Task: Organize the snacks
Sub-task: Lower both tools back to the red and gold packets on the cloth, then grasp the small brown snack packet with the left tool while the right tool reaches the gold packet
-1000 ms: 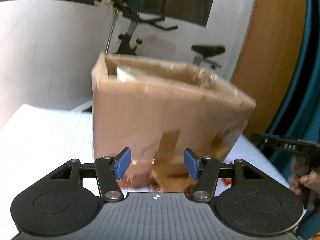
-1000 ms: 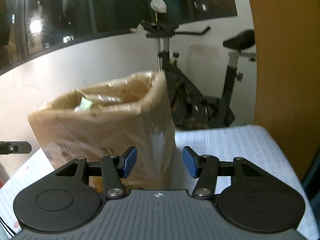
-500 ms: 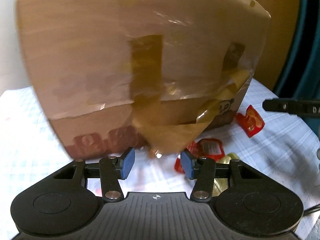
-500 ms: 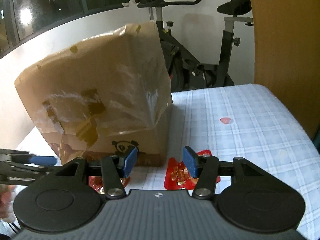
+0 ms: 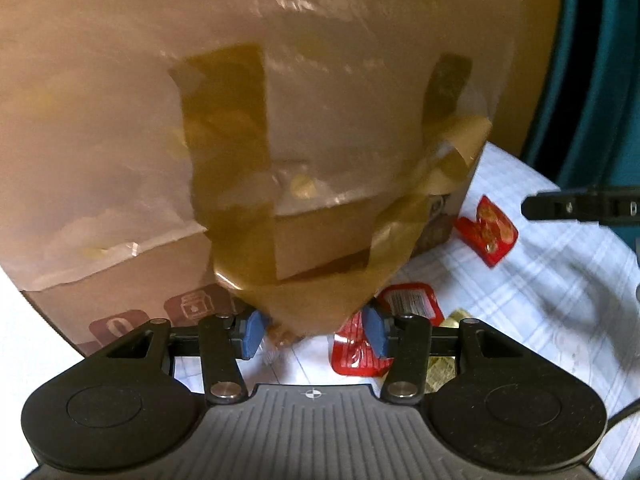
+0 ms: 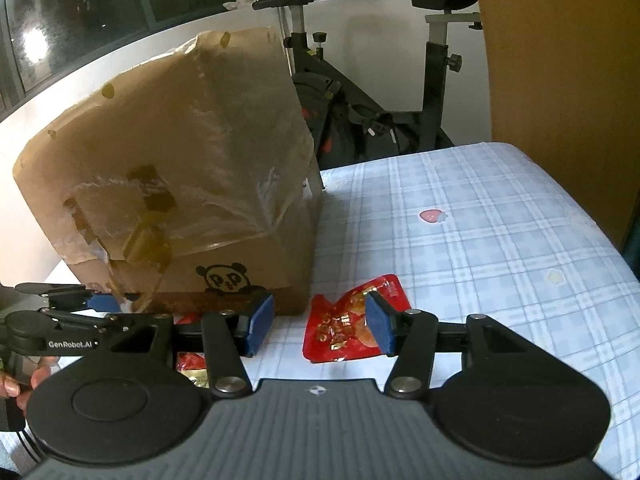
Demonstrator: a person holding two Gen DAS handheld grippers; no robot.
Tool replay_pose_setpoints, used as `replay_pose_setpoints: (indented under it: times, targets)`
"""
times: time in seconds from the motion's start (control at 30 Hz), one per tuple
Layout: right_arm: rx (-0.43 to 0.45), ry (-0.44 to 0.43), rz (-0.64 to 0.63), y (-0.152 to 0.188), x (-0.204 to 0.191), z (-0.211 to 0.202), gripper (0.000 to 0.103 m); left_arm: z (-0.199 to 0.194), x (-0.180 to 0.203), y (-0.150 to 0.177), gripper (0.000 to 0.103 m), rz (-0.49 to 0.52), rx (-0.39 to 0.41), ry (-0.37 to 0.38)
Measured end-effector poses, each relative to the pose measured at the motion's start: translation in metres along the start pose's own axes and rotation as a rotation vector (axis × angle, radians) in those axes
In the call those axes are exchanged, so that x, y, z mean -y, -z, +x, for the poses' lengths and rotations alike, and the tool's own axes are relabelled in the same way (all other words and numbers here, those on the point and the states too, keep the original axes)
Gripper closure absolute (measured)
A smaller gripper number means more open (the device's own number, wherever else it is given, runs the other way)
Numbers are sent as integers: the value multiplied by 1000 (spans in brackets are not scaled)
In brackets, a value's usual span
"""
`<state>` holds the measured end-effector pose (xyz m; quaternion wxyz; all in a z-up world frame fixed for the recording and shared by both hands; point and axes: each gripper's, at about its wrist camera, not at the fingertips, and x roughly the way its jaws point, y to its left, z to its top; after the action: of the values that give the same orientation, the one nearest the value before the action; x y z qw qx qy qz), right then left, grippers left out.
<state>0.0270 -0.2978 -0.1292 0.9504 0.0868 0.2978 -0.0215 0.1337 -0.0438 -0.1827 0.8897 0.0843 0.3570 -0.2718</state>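
left gripper [image 5: 312,330] jaws parted, just narrowed, loose tape flap between, nothing gripped | cardboard box [image 6: 180,184] stood on checked tablecloth [image 6: 480,220] | red snack packet [image 6: 352,324] lay before empty, parted right gripper [image 6: 320,324]; best straddle its middle before closing

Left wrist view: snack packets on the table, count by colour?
Red packets: 3
Gold packets: 1, partly hidden behind the left claw
Total: 4
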Motion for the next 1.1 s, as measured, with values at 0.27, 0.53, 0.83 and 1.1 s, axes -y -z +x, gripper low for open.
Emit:
replay_pose_setpoints:
  times: [0.27, 0.53, 0.83, 1.1]
  targets:
    - [0, -9, -10, -1, -4, 0, 48, 4, 4, 7, 49, -1, -50, 66]
    - [-6, -10, 2, 0, -3, 1, 48, -7, 11, 16, 49, -19, -66, 156]
    - [-21, -14, 9, 5, -3, 2, 48, 2, 5, 13, 50, 7, -73, 105]
    - [-38, -6, 31, 10, 1, 2, 48, -8, 6, 31, 50, 4, -87, 149]
